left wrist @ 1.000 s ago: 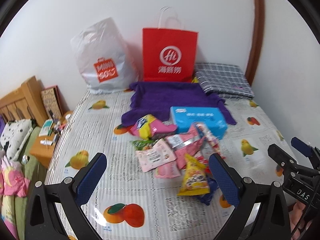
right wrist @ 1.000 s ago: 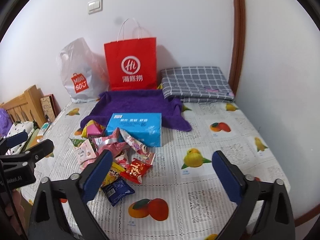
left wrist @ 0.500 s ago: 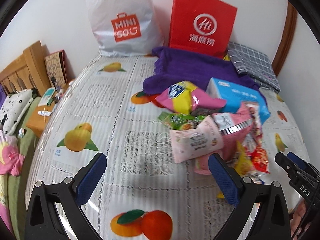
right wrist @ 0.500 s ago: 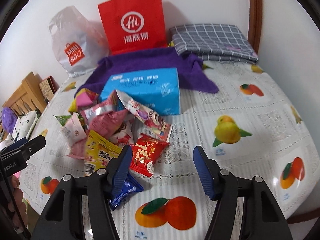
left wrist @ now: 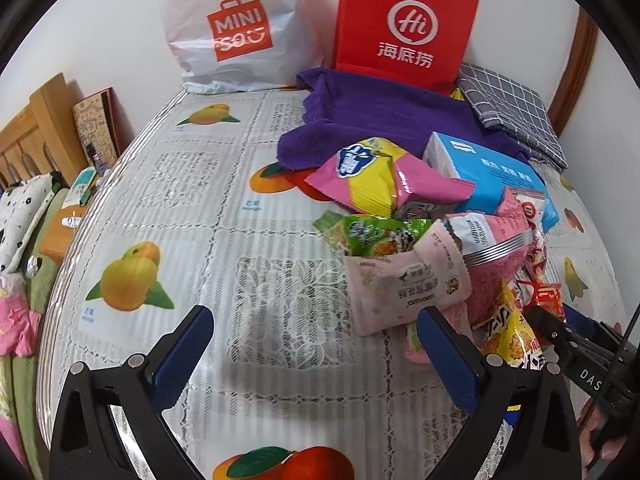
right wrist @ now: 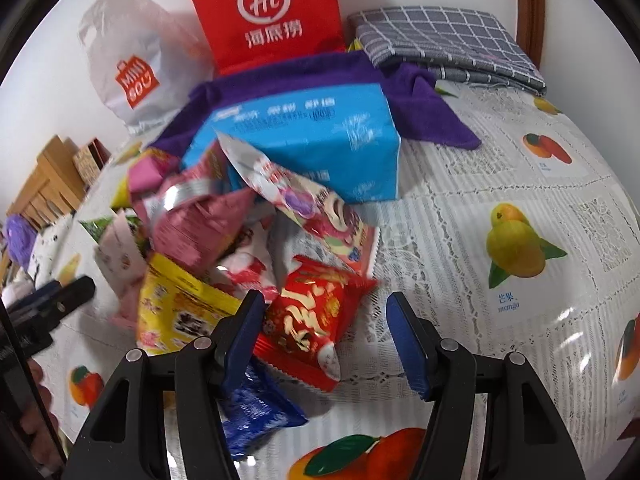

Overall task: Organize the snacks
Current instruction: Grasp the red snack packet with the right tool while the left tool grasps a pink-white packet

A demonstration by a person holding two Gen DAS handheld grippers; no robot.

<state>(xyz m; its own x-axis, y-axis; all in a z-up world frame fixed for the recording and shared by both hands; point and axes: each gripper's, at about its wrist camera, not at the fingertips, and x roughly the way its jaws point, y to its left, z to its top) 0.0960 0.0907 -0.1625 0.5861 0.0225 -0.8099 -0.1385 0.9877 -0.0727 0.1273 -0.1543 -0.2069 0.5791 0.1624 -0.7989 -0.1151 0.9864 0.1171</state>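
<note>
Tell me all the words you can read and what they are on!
"MINISO": white plastic bag.
"Hi" and "海底捞": red paper bag.
"mango" and "芒果": under a fruit picture on the tablecloth.
"omom", upside down: pale pink snack packet.
"DAS": right tool.
Blue box and other snack packets: too blurred.

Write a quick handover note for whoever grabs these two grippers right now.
Left gripper: open, empty, over bare tablecloth beside the snack pile.
Right gripper: jaws half open, holding nothing; the red snack packet lies between them, pads not yet pressing.
Snacks are heaped against the blue tissue box; red paper bag and white plastic bag stand behind.
Done: nothing sorted.
Left: the whole pile.
</note>
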